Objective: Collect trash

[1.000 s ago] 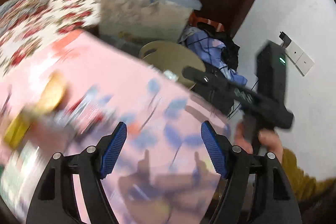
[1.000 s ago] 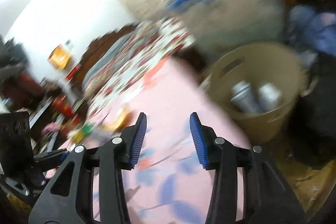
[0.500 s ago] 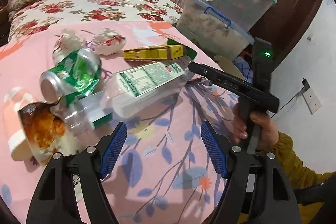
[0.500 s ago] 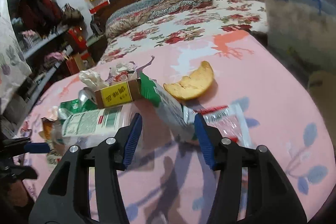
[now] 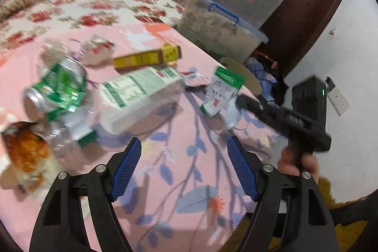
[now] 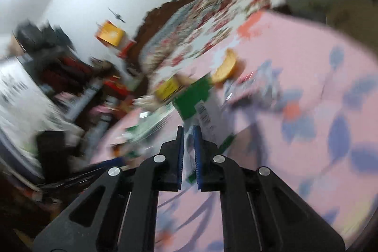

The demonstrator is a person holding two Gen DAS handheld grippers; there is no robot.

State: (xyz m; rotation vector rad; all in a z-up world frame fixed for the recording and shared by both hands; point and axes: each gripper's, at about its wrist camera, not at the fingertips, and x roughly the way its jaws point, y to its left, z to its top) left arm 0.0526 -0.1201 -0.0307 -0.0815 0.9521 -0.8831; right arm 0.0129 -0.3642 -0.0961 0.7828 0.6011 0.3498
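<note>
R tongs [image 6: 187, 134] pinch flat green-white carton [image 6: 208, 110].

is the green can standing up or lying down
Lying down: the green can rests on its side on the pink sheet, silver end facing the left wrist camera.

Motion blur is smearing nearly all of the right wrist view: the shelves [image 6: 78, 91] at left are dissolving into streaks, and the printing on the green-and-white carton [image 6: 200, 110] is staying unreadable. In the left wrist view, the orange snack wrapper [image 5: 21, 152] is running off the left edge.
</note>
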